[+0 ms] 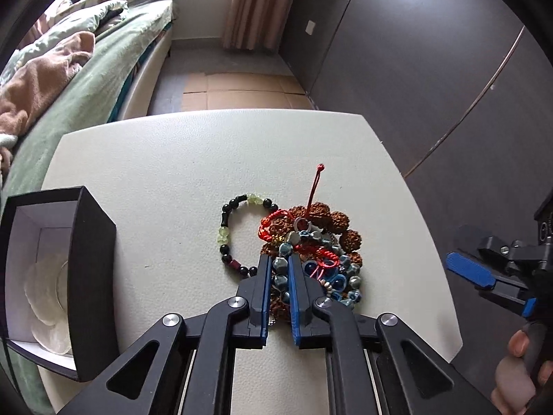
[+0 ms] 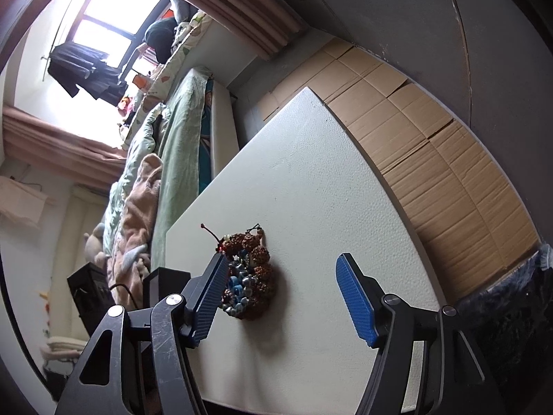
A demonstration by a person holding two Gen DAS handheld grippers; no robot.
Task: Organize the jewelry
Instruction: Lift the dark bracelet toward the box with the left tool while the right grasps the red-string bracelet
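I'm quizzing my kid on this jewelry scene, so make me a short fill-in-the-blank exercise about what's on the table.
1. The left gripper has its jaws closed on ____ beads in the jewelry pile.
2. The open box is ____ outside and white inside.
3. The right gripper has nothing between its jaws; they stand ____.
4. The cord sticking out of the pile is ____.

Missing words: blue; black; open; red

No text, label, brand, number or sign can be read in either view. The black box (image 1: 86,276) at the lower left of the left wrist view bears no lettering on its visible faces, and the pale plate (image 1: 310,27) on the dark wall at the top is blank.
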